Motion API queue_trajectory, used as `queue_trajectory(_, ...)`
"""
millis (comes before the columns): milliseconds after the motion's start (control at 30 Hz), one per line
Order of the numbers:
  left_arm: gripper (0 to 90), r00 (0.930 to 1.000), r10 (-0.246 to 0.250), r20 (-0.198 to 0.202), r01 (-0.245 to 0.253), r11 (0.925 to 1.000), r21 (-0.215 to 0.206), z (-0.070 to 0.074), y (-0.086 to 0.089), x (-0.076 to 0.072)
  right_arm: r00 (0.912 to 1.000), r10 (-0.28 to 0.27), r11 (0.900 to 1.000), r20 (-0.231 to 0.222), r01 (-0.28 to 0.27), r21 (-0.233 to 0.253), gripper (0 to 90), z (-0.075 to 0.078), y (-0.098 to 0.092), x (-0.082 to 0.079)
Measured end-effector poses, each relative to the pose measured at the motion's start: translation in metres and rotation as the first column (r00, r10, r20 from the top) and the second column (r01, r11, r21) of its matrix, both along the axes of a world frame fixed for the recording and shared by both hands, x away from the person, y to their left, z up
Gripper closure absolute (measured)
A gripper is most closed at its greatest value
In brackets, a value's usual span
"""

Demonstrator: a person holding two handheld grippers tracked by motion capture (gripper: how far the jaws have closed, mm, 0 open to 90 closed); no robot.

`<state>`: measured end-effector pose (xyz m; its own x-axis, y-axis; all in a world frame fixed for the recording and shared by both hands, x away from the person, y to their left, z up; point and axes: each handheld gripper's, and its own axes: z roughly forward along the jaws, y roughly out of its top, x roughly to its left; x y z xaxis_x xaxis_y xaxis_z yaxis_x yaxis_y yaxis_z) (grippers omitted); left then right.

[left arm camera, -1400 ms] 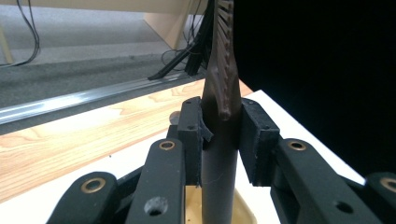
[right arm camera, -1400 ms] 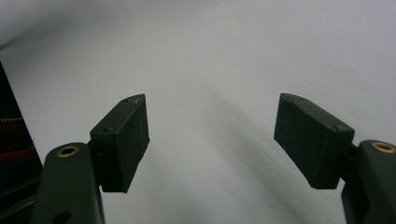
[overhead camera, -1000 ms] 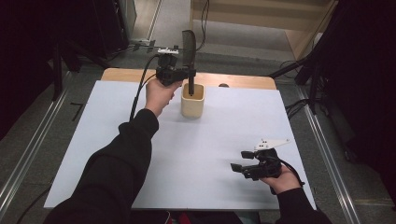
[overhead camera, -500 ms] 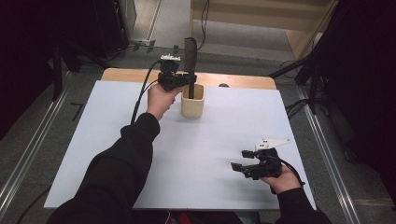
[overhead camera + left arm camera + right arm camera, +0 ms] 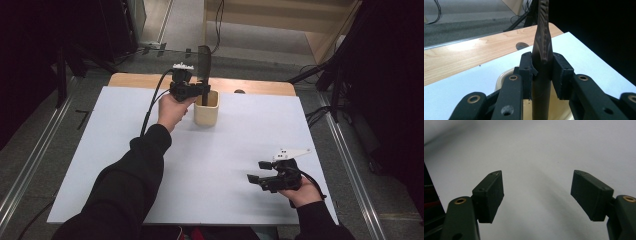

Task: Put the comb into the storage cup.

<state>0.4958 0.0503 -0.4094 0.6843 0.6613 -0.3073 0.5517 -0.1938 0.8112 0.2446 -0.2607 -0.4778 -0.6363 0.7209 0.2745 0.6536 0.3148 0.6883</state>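
Since the earlier frame the left tool point(image 5: 200, 90) has shifted slightly toward the far edge, staying clamped on the dark comb point(image 5: 204, 64). A white desk point(image 5: 110, 150) holds a cream cup point(image 5: 206, 112) near its far edge; the comb stands upright with its lower end inside the cup, seemingly placed but not yet released. The right tool point(image 5: 259, 178) rests open and empty near the desk's near right corner.

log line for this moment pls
left tongs: shut on comb | comb: upright in cup | right tongs: open, idle
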Motion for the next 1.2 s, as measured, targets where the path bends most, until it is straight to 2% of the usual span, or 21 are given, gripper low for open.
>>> queue_trajectory(200,72.5,1.0,-0.004,-0.008,0.004,1.0,0.008,-0.005,0.0,0.0,1.0,0.003,1.0,-0.002,-0.003,0.003,24.7,0.0,0.001,0.0)
queue_trajectory(500,72.5,1.0,-0.006,0.004,0.006,0.9999,0.012,-0.01,-0.001,-0.002,1.0,0.006,1.0,-0.002,-0.006,0.004,24.8,0.0,0.001,0.0)
queue_trajectory(900,71.9,0.9998,-0.007,-0.017,0.007,0.9999,0.012,-0.012,0.002,-0.001,0.9999,0.013,1.0,-0.004,-0.013,0.003,24.8,0.0,0.002,0.0)
queue_trajectory(933,69.0,0.9998,-0.006,-0.018,0.006,1.0,0.006,-0.011,0.004,-0.001,0.9999,0.011,1.0,-0.003,-0.011,0.004,24.8,0.0,0.001,0.0)
queue_trajectory(1033,48.0,0.9993,0.021,-0.03,-0.021,0.9998,0.004,-0.005,0.012,0.0,1.0,0.008,1.0,-0.001,-0.008,0.008,24.8,0.0,0.001,0.0)
queue_trajectory(1200,42.1,0.997,0.026,-0.073,-0.026,0.9996,-0.008,0.001,0.028,0.001,0.9999,0.014,1.0,-0.003,-0.014,0.008,24.8,0.0,0.002,0.0)
